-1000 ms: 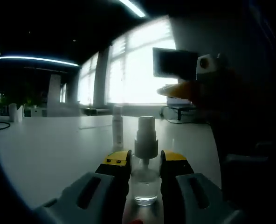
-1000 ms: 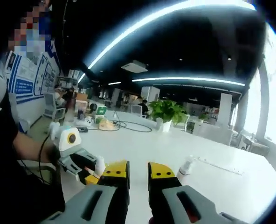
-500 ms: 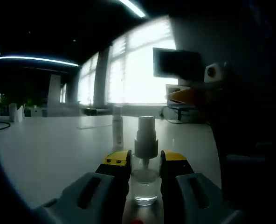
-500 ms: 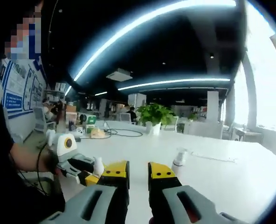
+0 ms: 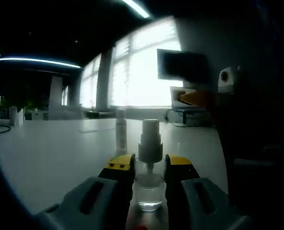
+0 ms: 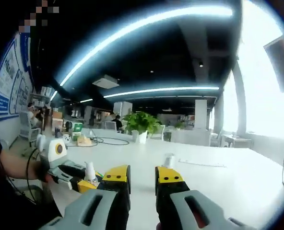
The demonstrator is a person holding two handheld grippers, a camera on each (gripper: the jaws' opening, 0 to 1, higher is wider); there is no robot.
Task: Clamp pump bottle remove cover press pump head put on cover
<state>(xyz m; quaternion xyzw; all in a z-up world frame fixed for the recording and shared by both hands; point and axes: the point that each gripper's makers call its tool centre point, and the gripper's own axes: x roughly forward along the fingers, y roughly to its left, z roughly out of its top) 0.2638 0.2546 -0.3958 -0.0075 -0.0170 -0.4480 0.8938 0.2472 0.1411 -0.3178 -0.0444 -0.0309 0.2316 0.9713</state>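
**Bottle clamped, cover off, press not yet made**

While my left tongs point(image 5: 149, 168) hold the pump bottle point(image 5: 149, 184) upright on the white counter point(image 5: 55, 153), closed on its clear body just below the collar, the pump head point(image 5: 150, 139) stands bare above the jaws. From the right gripper view I see the same bottle point(image 6: 89, 173) low at the left, gripped in those left tongs point(image 6: 82, 182), a person's hand behind them. My right tongs point(image 6: 142, 176) are parted by a narrow gap with nothing between them, raised above the counter and off to the side of the bottle.

The cover point(image 5: 121, 130) is, by my judgement, the slim pale tube standing behind the bottle, well apart (it also shows in the right gripper view point(image 6: 169, 160), beyond the jaws). I judge the next step to be the press.

Risks:
- The body is smooth and clear; a press off the head's centre could tip the bottle or slide it down between the jaws.
- The tall thin cover could be toppled by a careless sweep of the right tongs.

Surroundings: a potted plant point(image 6: 141, 125), cables and small items lie far across the counter; a dark monitor point(image 5: 180, 64) stands at the window side. Nothing stands between the right tongs and the pump head.
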